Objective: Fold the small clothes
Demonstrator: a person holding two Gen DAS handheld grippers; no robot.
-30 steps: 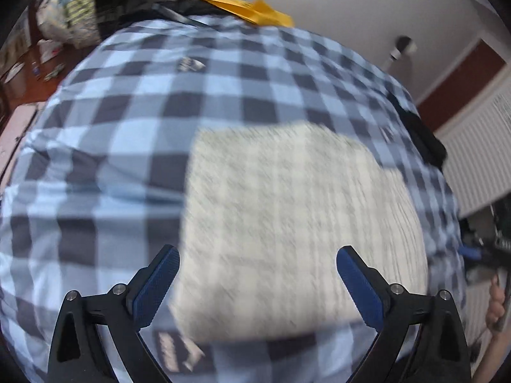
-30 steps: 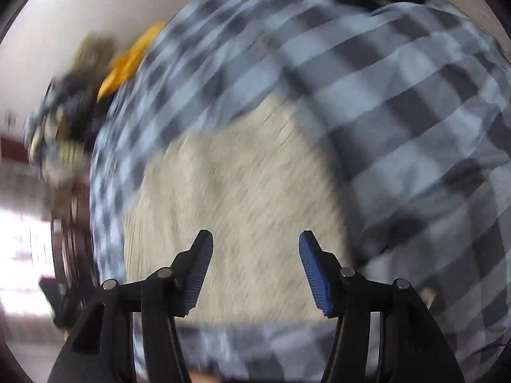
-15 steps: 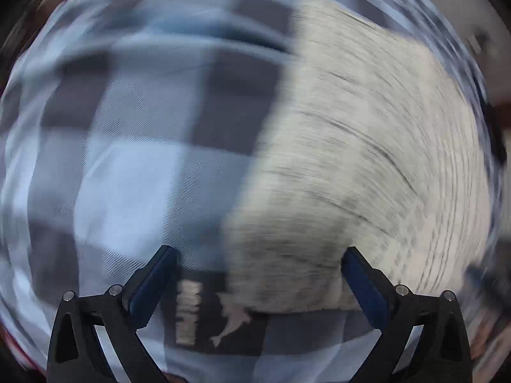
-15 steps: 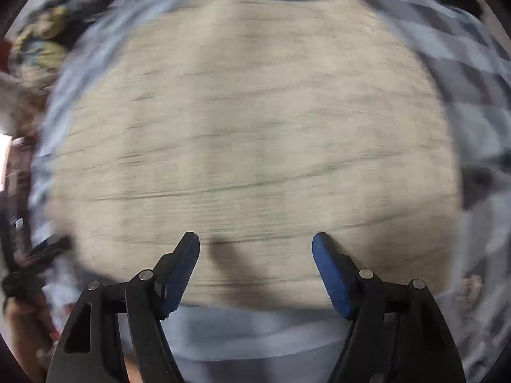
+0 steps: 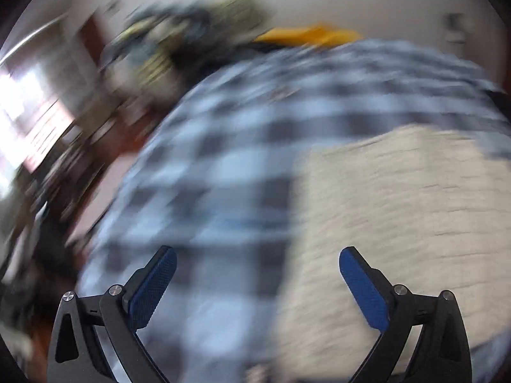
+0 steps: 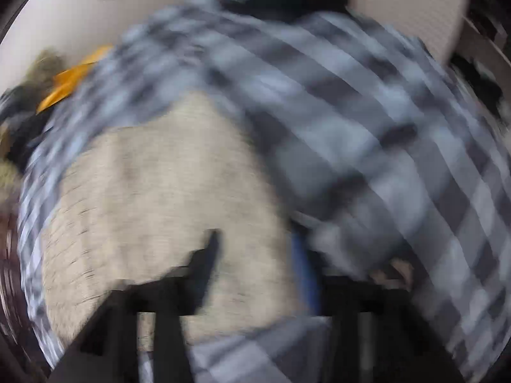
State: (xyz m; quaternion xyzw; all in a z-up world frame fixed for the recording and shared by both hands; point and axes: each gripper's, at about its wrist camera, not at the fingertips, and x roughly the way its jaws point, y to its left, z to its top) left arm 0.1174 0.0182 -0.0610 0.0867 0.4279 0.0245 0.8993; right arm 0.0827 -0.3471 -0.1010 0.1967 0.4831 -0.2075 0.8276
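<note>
1. We see the beige folded cloth [image 5: 399,210] lying on the blue checked bedspread [image 5: 223,159], right of centre in the left wrist view.
2. Our left tongs [image 5: 257,284] are spread wide and hold nothing.
3. Our right tongs [image 6: 255,265] are blurred, parted over the cloth [image 6: 153,198].
4. An orange item [image 5: 306,35] lies at the far edge.
</note>
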